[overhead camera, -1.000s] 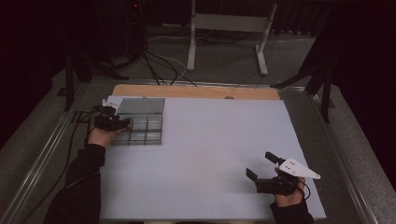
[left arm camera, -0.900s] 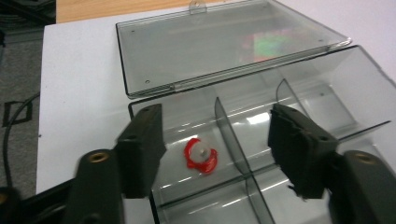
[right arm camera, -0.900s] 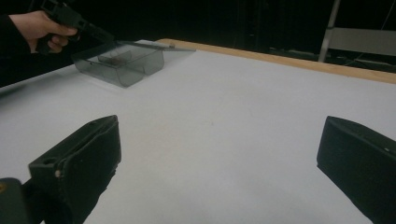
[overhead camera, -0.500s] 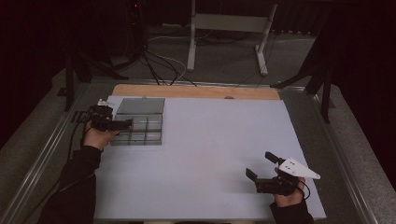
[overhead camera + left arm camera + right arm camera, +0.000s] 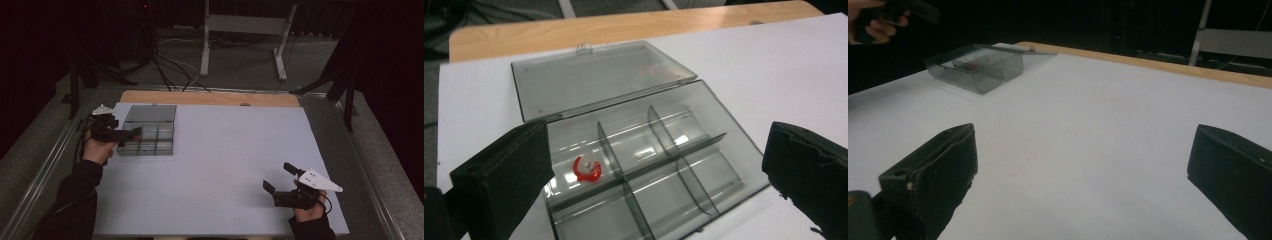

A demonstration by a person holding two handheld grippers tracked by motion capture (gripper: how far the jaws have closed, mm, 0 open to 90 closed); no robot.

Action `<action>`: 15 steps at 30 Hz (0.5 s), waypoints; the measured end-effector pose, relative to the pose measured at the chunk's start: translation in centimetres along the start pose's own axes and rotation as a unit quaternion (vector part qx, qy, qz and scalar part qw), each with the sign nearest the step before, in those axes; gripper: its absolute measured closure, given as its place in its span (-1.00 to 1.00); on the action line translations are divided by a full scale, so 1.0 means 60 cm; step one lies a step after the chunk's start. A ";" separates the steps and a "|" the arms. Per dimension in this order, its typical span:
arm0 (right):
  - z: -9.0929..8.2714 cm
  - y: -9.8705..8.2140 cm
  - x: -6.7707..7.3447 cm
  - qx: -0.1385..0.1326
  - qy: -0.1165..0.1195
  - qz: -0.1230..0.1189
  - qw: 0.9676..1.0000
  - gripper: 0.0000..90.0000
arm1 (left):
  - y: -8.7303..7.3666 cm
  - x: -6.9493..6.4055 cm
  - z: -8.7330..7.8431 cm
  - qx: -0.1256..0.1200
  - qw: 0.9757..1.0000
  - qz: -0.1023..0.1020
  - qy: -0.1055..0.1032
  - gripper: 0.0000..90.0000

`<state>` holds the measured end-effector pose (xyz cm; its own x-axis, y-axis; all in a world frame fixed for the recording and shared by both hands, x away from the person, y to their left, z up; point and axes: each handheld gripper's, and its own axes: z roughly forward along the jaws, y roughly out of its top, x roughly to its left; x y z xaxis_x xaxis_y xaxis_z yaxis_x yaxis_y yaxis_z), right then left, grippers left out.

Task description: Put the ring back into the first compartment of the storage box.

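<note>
The worktop is left bare across centre and right; passage is blocked only far left by the open compartment box.

The red piece in the box is too blurred to identify; the near box corner is cut off.

Smoky grey clear box, small red piece, white table, black grippers
</note>
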<state>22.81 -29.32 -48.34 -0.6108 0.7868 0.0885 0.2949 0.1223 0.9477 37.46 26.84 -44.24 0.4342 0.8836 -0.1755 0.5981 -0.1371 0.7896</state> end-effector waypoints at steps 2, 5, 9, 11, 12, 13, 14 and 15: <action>0.000 0.000 0.000 0.000 0.001 0.001 1.000 -1.00 | -0.004 -0.007 -0.007 -0.009 1.000 0.005 -0.013 -0.99; 0.000 0.000 0.001 0.000 0.001 -0.001 1.000 -1.00 | -0.012 -0.018 -0.016 -0.018 0.999 0.016 -0.028 -0.99; 0.001 0.000 0.001 0.000 0.001 0.000 1.000 -1.00 | -0.023 -0.029 -0.021 -0.018 0.999 0.026 -0.041 -0.99; 0.001 0.000 0.001 0.001 0.001 -0.002 1.000 -1.00 | -0.035 -0.040 -0.026 -0.021 0.998 0.038 -0.049 -0.99; 0.001 0.000 0.002 0.001 0.001 -0.001 1.000 -1.00 | -0.040 -0.044 -0.027 -0.021 0.998 0.043 -0.049 -0.99; 0.001 0.000 0.003 0.001 0.001 -0.002 1.000 -1.00 | -0.044 -0.047 -0.028 -0.019 0.997 0.047 -0.049 -0.99; 0.001 0.000 0.003 0.001 0.001 -0.003 1.000 -1.00 | -0.049 -0.049 -0.029 -0.022 0.997 0.047 -0.053 -0.99; 0.001 0.000 0.003 0.001 0.001 -0.003 1.000 -1.00 | -0.049 -0.049 -0.029 -0.022 0.997 0.047 -0.053 -0.99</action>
<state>22.73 -29.16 -48.31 -0.6138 0.7850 0.0836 0.2923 0.1276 0.9478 33.25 25.42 -45.01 0.5573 0.8148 -0.1598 0.5225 -0.1946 0.8301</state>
